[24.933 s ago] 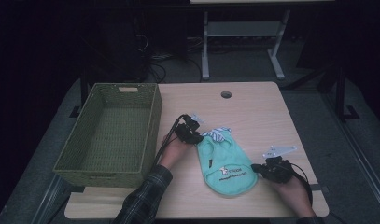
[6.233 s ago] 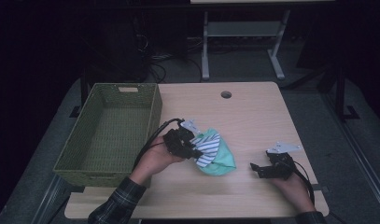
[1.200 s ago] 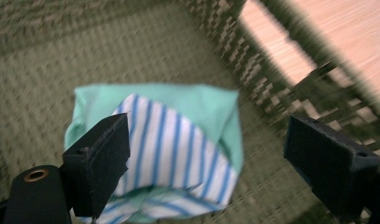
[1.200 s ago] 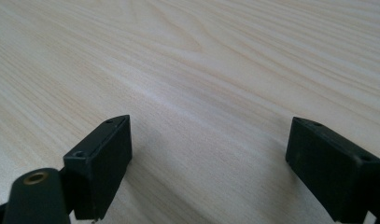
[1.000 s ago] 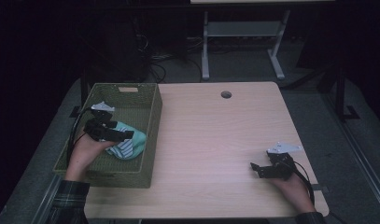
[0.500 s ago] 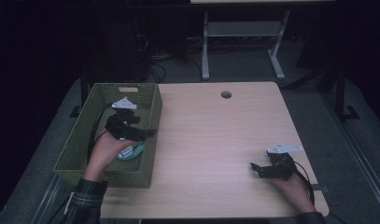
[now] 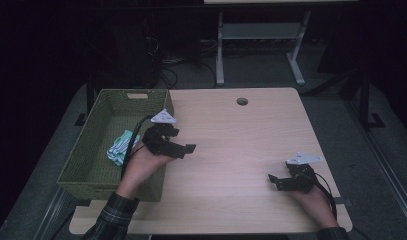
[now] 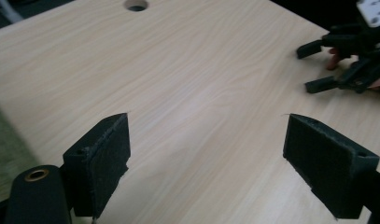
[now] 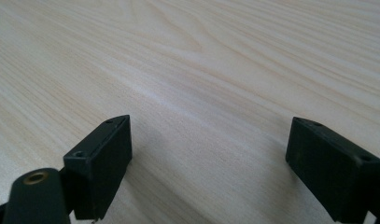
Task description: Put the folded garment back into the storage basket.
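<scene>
Nearest the person, the right gripper (image 7: 274,180) rests low on the wooden table (image 7: 241,150) by its near right corner, held in the right hand (image 7: 311,197). Its 2 jaws are spread wide with nothing between them; in the right gripper view only bare wood grain lies between the black pads (image 9: 103,158).

Farther in and to the left, the left gripper (image 7: 187,149) hangs over the table just beside the green woven basket (image 7: 86,172), carried by the left hand (image 7: 141,165) in a plaid sleeve (image 7: 113,220). Its jaws are also spread and empty (the left gripper view looks across bare tabletop toward the other gripper (image 8: 313,65) well apart from it).

The folded teal-and-white cloth (image 7: 121,146) lies inside the basket, on its floor near the right wall, clear of both grippers.

Farthest off, a round cable hole (image 7: 242,101) sits near the table's far edge.
</scene>
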{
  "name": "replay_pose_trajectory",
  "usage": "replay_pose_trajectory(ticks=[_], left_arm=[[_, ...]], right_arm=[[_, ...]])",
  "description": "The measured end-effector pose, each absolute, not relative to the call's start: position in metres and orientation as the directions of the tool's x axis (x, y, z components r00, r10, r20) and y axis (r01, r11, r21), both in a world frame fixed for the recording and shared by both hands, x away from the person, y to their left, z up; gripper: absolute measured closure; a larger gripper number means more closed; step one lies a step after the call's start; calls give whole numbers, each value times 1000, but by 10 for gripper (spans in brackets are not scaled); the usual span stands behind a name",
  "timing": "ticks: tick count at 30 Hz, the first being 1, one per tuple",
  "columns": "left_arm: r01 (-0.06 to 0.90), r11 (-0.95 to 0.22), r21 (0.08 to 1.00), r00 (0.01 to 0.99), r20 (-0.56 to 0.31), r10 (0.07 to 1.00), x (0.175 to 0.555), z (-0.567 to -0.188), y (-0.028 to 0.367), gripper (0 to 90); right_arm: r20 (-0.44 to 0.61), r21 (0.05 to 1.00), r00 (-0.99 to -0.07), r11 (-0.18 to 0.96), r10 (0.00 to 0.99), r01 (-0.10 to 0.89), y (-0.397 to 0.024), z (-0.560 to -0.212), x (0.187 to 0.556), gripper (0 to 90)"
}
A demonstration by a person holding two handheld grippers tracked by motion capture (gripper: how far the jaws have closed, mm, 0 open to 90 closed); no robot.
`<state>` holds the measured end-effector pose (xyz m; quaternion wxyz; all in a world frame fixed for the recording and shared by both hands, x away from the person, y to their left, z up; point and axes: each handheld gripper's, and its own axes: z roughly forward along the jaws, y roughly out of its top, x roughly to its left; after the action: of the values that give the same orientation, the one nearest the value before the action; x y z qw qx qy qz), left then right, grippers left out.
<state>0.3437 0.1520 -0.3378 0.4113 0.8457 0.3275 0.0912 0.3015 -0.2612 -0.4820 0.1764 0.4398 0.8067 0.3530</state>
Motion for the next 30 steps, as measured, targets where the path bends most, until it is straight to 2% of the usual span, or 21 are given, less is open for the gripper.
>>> replay_pose_trajectory(ticks=[12,17,30], left_arm=[[429,-506,748,812,-74,579,332,-374,100,142],[406,-514,756,813,-42,580,328,-392,91,142],[418,-537,733,798,-13,602,330,-441,83,141]], right_arm=[[26,724,-551,364,834,585,-261,-482,301,140],[26,724,-551,364,834,586,-261,-482,301,140],[26,724,-552,365,833,585,-261,-482,301,140]])
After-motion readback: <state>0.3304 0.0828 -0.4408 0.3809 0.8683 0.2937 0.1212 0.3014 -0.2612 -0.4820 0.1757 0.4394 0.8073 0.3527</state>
